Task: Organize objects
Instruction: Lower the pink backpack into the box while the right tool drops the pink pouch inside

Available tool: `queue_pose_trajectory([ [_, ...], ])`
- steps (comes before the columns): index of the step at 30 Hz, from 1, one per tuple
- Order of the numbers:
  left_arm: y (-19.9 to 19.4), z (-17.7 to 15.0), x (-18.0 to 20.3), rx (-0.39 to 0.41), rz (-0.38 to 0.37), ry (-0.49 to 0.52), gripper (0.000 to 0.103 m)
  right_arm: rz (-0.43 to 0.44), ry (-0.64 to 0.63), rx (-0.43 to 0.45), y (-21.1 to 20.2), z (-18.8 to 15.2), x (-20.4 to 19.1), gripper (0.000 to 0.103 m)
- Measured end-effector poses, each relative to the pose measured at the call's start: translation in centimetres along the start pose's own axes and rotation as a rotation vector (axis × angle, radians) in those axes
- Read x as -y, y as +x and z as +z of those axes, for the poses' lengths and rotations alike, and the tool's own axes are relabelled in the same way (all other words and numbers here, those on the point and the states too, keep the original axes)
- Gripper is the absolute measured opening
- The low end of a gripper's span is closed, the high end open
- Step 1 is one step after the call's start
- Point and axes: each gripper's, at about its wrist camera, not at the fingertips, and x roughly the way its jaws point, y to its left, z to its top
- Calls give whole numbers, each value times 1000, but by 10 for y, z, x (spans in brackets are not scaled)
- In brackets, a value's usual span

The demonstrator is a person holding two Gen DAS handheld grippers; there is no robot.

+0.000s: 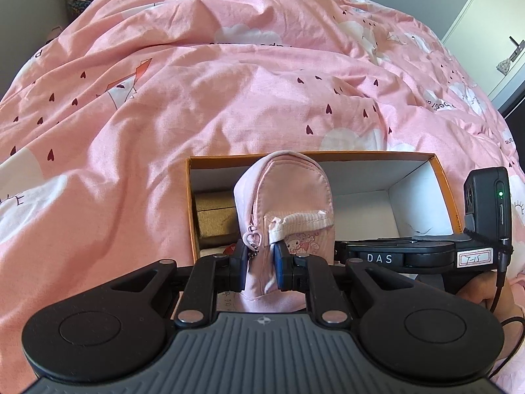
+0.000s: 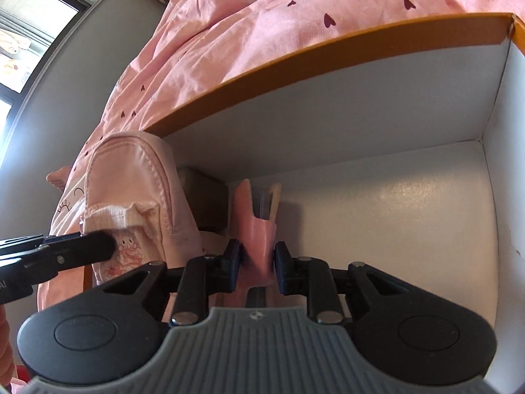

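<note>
Your left gripper is pinched tight on the small pink backpack, pads clamped on the fabric low down beside the zipper pull and front pocket; the pack stands upright over the near edge of the orange box, its top rising above the box rim. Your right gripper is down inside the same box, its pads nearly closed against a pink holder with flat sticks standing in it; whether they press it or just flank it, can't tell. The box sits on the pink heart-print duvet, white inside, orange rim. A tan block lies at the box's left end, behind the backpack. From the right wrist view the backpack is at the left, with your left gripper's finger across its printed pocket.
</note>
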Motion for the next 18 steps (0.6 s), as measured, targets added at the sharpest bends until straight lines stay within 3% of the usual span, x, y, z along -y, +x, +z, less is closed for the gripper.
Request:
queue_pose_trajectory([
  [3, 1, 0, 1, -2, -8, 2, 18, -46, -39, -10, 1, 0, -2, 28],
  [9, 1, 0, 4, -1, 14, 16, 18, -13, -72, -72, 13, 2, -3, 29],
  [13, 2, -1, 3, -7, 13, 13, 18, -31, -80, -100, 21, 0, -3, 36],
  [18, 5, -1, 1, -14, -45, -25, 18, -88, -131, -44, 4, -1, -7, 37],
])
